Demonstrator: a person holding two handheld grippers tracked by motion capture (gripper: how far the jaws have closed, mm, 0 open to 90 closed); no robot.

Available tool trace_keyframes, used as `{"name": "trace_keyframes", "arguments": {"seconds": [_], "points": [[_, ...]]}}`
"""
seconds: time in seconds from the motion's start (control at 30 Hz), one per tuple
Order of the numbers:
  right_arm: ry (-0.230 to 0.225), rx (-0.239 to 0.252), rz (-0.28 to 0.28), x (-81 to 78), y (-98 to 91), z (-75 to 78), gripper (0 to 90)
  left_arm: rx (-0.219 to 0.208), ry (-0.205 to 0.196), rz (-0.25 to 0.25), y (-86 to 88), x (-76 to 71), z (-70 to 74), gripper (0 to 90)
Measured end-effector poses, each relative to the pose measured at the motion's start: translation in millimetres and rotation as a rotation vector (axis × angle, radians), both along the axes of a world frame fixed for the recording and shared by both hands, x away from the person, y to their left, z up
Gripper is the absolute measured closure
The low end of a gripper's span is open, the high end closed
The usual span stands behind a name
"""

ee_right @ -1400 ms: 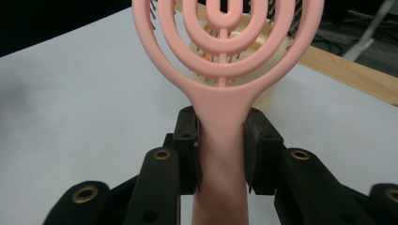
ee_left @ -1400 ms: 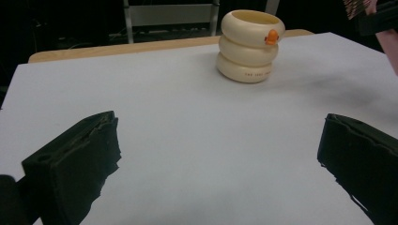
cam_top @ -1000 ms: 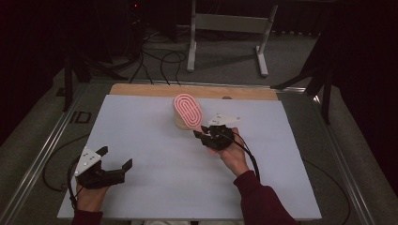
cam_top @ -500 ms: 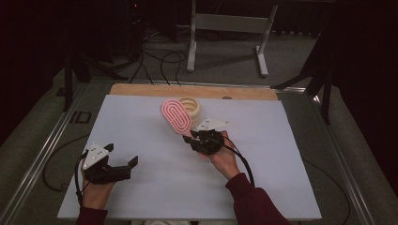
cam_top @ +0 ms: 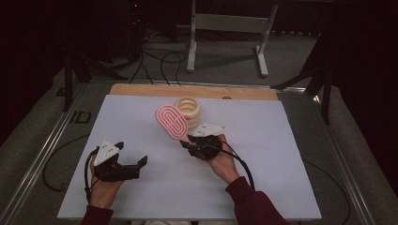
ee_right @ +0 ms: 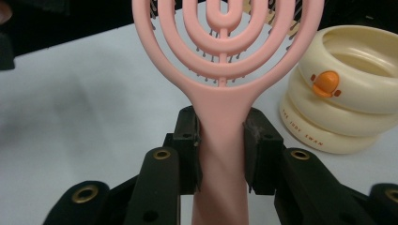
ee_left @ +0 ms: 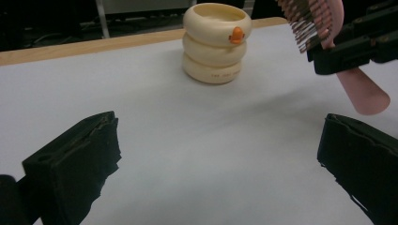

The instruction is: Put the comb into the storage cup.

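Two tongs: right tongs (ee_right: 220, 140) clamp pink hairbrush (ee_right: 225, 70) handle; left tongs (ee_left: 220, 159) spread, brush well apart

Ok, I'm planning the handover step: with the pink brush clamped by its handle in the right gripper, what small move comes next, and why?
Probably bring the pink hairbrush toward the left gripper. The right gripper is shut on the brush handle and holds it off the table beside the cream ringed holder, while the left gripper's jaws stand open and empty, pointing that way.

brushes: 1 pink brush (cam_top: 172, 122) | holders: 1 cream holder (cam_top: 188, 109) | grippers: 2, left gripper (cam_top: 129, 165), right gripper (cam_top: 187, 144) | benches: 1 bench (cam_top: 291, 154)
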State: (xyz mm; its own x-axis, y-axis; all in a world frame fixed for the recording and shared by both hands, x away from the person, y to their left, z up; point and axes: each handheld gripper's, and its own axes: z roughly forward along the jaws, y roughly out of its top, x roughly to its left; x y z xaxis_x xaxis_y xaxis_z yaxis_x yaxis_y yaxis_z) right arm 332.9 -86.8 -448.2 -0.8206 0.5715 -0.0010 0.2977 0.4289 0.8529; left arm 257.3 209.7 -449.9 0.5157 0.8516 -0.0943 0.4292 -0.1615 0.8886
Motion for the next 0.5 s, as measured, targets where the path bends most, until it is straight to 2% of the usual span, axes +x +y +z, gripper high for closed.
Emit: {"name": "trace_keyframes", "arguments": {"seconds": [0.17, 0.37, 0.5], "points": [[-0.010, -0.028, 0.010, -5.3, -1.6, -2.6, 70.4, -0.006, -0.004, -0.032, -15.5, 9.3, 9.4, 0.0], [-0.013, -0.003, 0.013, -7.6, -1.1, -3.2, 70.4, -0.021, 0.012, -0.066, -34.4, 23.2, 24.2, 0.0], [-0.020, 0.009, 0.016, -8.9, 0.4, -4.1, 70.5, -0.026, 0.026, -0.063, -46.7, 31.6, 31.0, 0.0]]}}
